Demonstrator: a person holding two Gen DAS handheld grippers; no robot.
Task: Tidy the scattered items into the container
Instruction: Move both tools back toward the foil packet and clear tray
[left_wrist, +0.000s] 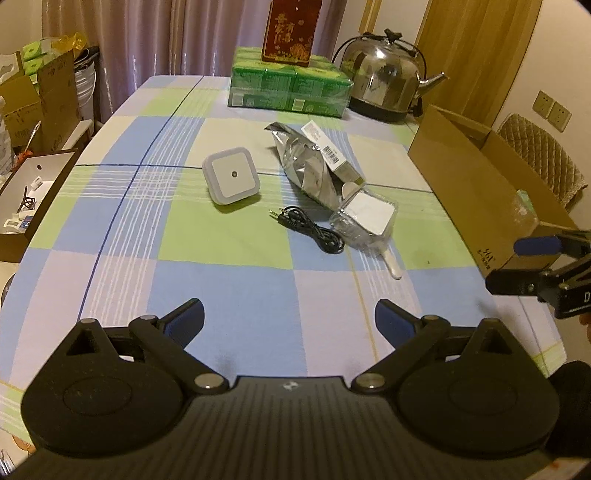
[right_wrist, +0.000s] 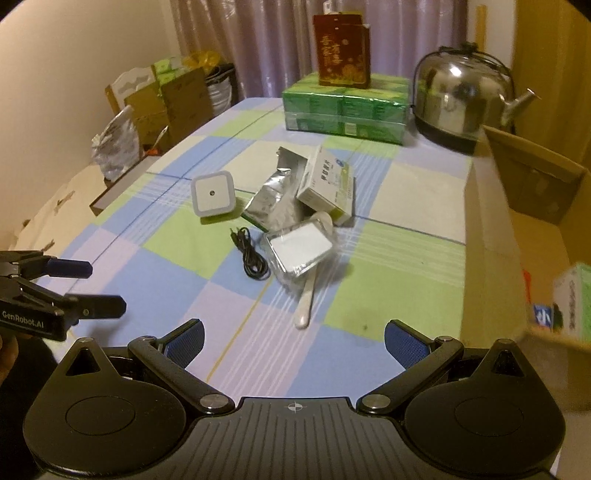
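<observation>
My left gripper (left_wrist: 289, 319) sits nearest the lens, fingers spread wide over the checked tablecloth (left_wrist: 229, 254), holding nothing. My right gripper (right_wrist: 293, 341) is likewise spread wide and empty; in the left view it appears at 3 o'clock (left_wrist: 511, 264), just beside the cardboard box (left_wrist: 476, 192).

The scattered items lie mid-table, at 12 o'clock from both grippers. The white spoon (right_wrist: 306, 301) is closest, its handle under the clear plastic tub (right_wrist: 301, 254). The black cable (right_wrist: 251, 258) is coiled just beside the tub at its 9 o'clock. The silver foil bag (right_wrist: 275, 195) lies behind the tub, and the white-green carton (right_wrist: 327, 184) leans on the bag. The square white night light (right_wrist: 213, 194) stands apart at 10 o'clock.

The cardboard box stands open at 3 o'clock along the table edge, with a green-white packet (right_wrist: 574, 299) inside.

At the far end, a red box (right_wrist: 343, 51) rests on green tissue packs (right_wrist: 345, 109); a steel kettle (right_wrist: 461, 101) stands beside them.
</observation>
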